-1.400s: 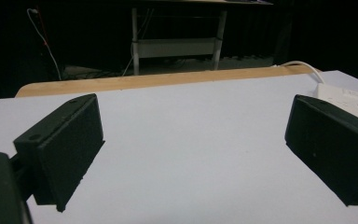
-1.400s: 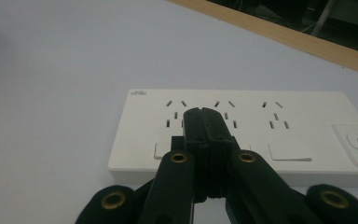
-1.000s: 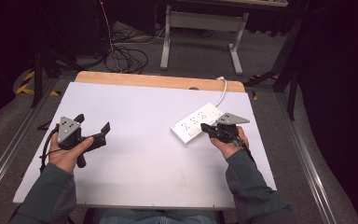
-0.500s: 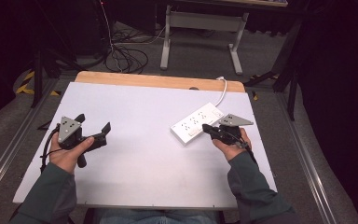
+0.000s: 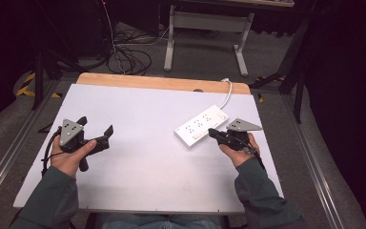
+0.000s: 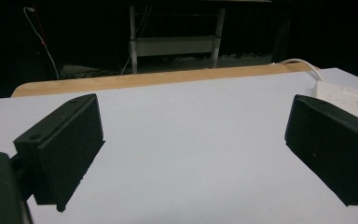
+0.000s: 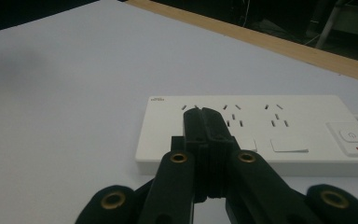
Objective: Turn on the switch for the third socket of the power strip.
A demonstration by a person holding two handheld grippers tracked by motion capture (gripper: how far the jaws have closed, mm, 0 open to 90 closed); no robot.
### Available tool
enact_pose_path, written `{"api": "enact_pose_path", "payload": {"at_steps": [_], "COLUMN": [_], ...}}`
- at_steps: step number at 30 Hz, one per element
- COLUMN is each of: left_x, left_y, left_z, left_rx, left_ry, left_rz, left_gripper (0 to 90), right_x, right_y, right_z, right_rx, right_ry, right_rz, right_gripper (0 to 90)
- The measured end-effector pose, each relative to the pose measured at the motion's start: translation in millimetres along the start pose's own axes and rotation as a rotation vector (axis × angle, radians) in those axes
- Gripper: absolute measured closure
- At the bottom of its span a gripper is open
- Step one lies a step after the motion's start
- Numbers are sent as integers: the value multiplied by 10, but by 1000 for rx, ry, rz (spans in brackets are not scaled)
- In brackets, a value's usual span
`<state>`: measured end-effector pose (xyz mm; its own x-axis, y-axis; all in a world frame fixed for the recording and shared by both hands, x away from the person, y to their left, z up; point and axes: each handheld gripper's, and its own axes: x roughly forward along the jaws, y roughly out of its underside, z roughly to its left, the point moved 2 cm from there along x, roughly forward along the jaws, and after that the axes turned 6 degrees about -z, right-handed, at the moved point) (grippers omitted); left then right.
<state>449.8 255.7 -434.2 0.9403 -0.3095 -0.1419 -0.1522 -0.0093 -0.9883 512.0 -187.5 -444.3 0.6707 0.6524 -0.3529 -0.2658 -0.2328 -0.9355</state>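
A white power strip (image 5: 201,125) lies at an angle on the right half of the white table (image 5: 143,162), its cord running off the far edge. My right gripper (image 5: 211,133) sits just short of the strip's near long side, jaws shut with nothing between them. In the right gripper view the shut tips (image 7: 204,119) hover in front of the power strip (image 7: 261,135), near its left sockets; a switch with a red mark sits at its right end. My left gripper (image 5: 96,127) is held over the table's left side, wide open and empty. In the left gripper view the gripper (image 6: 196,144) faces bare table, with the power strip (image 6: 345,94) at the far right.
A wooden strip (image 5: 162,82) borders the table's far edge. Beyond it stand a metal frame (image 5: 205,28) and loose cables (image 5: 124,57) on the floor. Metal rails (image 5: 310,157) run along both sides of the table.
The right hand has drifted very slightly toward the person. The left gripper has stayed in place and open.
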Motion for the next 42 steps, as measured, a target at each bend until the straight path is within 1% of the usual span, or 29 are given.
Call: {"api": "enact_pose_path", "payload": {"at_steps": [6,9,11,14,17,18,21,24,32,34,39,42], "left_x": [2,2,5,7,7,7,7,9,8,9,11,10], "left_y": [1,0,1,-1,0,0,0,0,-1,-2,-1,-2], "left_z": [-2,0,-2,-6,-6,-4,-3,-7,-4,-7,-3,1], "left_rx": [1,0,1,2,2,2,2,1,2,1,1,0], "left_ry": [0,1,1,2,1,1,1,1,2,1,3,1], "left_rz": [-2,-1,-2,0,-1,-1,0,-1,1,-1,0,-2], "left_gripper": [49,49,49,49,49,49,49,49,49,49,49,50], "right_x": [-38,-61,-80,-103,-129,-136,-161,-170,-209,-211,-179,-165], "right_y": [14,24,28,28,32,35,39,40,50,54,66,67], "right_z": [4,4,8,6,21,22,39,41,46,45,50,53], "right_rx": [4,-3,5,1,8,1,9,3,7,12,5,7], "right_ry": [-2,-2,-2,-2,-4,-6,-9,-11,-13,-12,-13,-16], "right_rz": [-1,-1,-2,-8,-12,-13,-16,-18,-22,-22,-11,-12], "right_gripper": [900,900,900,900,900,900,900,900,900,900,900,900]}}
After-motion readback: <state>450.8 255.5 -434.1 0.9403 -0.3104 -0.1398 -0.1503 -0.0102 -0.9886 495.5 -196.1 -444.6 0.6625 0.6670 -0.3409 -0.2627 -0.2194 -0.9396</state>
